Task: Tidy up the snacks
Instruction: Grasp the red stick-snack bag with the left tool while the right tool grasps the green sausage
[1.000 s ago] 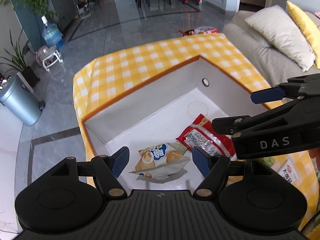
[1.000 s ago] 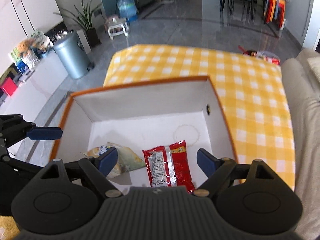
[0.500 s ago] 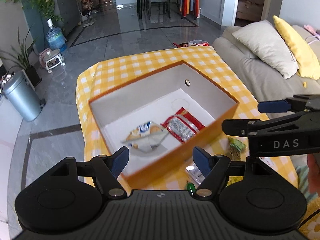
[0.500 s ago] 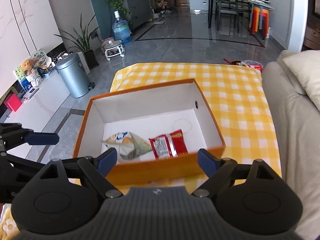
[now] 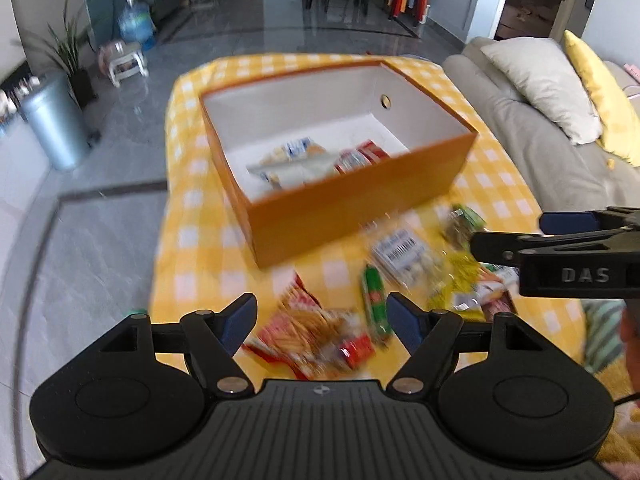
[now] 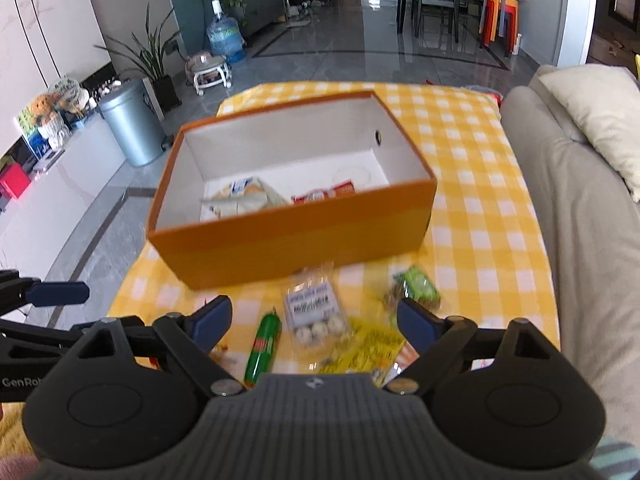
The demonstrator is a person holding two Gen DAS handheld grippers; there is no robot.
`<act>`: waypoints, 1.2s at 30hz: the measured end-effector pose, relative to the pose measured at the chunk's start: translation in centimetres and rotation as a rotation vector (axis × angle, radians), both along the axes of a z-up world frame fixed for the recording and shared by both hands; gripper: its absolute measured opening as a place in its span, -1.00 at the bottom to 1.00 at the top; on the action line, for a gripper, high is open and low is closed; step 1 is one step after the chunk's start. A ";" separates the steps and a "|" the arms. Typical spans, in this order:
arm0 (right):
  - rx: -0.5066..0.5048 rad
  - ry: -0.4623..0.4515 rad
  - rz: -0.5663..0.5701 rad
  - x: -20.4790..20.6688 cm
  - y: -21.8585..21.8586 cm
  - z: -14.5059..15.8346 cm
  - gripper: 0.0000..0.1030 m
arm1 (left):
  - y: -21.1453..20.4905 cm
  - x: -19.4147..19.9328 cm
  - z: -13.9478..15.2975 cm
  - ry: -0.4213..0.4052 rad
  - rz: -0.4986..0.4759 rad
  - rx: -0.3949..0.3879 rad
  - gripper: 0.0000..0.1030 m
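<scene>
Both tongs, left [image 5: 321,317] and right [image 6: 314,319], gape wide and hold nothing. The snacks [image 6: 314,312] lie just in front of the orange box [image 6: 292,240]. Two bags [image 6: 240,196] inside it look blurry.

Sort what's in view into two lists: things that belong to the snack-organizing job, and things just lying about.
Job:
orange box
cream packet and red packet inside it
green sausage stick
clear barcode pack
yellow packet
green packet
red chip bag

Lying about:
trash can
water jug
cushion
</scene>
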State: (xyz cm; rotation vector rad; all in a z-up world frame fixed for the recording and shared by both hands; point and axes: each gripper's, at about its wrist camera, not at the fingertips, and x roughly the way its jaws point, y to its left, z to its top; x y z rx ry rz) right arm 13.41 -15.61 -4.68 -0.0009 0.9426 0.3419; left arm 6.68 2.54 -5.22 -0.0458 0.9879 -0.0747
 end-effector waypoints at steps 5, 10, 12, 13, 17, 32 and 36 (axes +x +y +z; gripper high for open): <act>-0.014 0.023 0.006 -1.3 0.0 -1.8 0.69 | 0.8 -1.8 -1.8 0.015 0.057 -0.077 0.07; -0.008 0.018 0.032 -2.5 0.0 -3.9 0.69 | 0.2 -3.0 -3.4 -0.017 0.046 -0.043 -0.04; -0.016 0.015 0.045 -2.8 0.1 -4.6 0.66 | -0.1 -2.9 -3.7 -0.015 0.042 -0.035 -0.04; -0.019 0.019 0.047 -2.8 0.1 -5.0 0.63 | -0.2 -2.6 -3.9 0.000 0.049 -0.034 -0.04; -0.013 0.052 0.068 -2.2 0.6 -6.4 0.30 | 0.2 -1.1 -4.4 0.029 0.100 -0.064 0.28; 0.042 0.174 0.173 1.8 4.8 -10.0 -0.38 | 1.3 5.3 -7.9 0.209 0.092 0.050 0.43; 0.047 0.211 0.188 2.7 5.7 -11.1 -0.43 | 2.1 5.8 -8.3 0.241 0.058 0.041 0.56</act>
